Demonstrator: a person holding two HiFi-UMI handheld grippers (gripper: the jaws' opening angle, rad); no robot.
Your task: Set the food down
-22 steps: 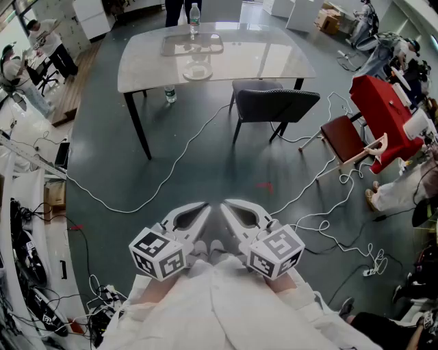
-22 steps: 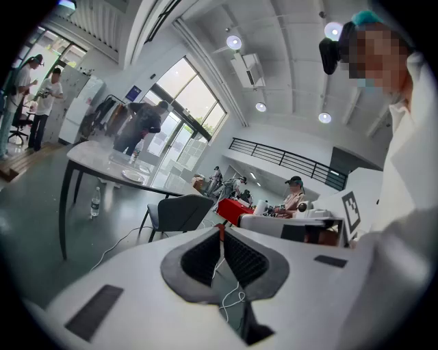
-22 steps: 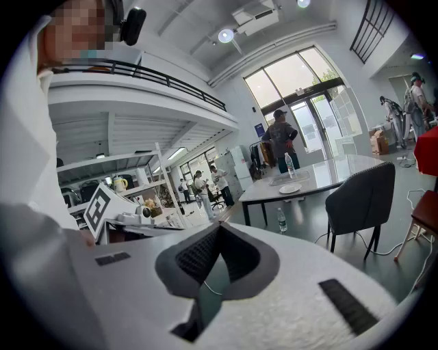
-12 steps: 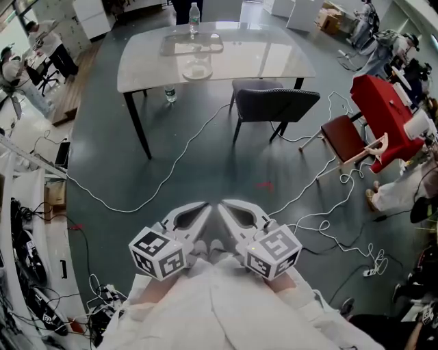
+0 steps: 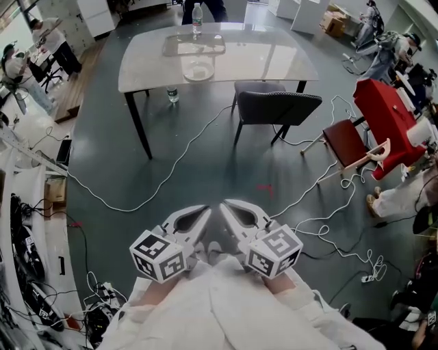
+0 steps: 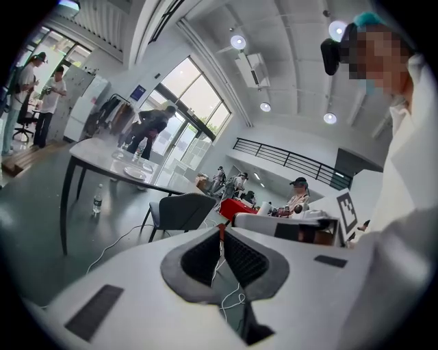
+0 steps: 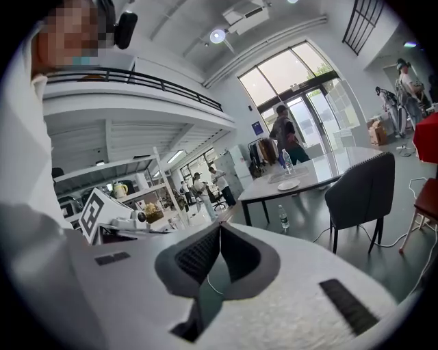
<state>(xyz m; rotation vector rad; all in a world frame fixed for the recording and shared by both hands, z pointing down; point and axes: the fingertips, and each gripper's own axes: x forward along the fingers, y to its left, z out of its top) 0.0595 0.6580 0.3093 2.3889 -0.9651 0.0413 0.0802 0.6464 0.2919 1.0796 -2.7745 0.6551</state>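
Both grippers are held close to my chest, side by side, well short of the table. My left gripper [image 5: 205, 209] [image 6: 220, 231] is shut with nothing between its jaws. My right gripper [image 5: 226, 204] [image 7: 219, 225] is shut too and holds nothing. Far ahead stands a pale table [image 5: 274, 58] [image 6: 96, 152] [image 7: 321, 171] with a clear plate [image 5: 198, 71] [image 7: 288, 185], a clear tray [image 5: 194, 45] and a water bottle [image 5: 197, 15] on it. No food shows in any view.
A dark chair [image 5: 277, 106] stands at the table's near side and a bottle [image 5: 172, 95] stands on the floor under it. White cables [image 5: 171, 171] snake across the floor. A red chair [image 5: 345, 140] and red equipment [image 5: 387, 113] are at right. A person [image 5: 202, 5] stands behind the table.
The grippers keep their place near my chest. The head view has shifted slightly, so the table sits a little lower in frame, and the person behind it has moved right.
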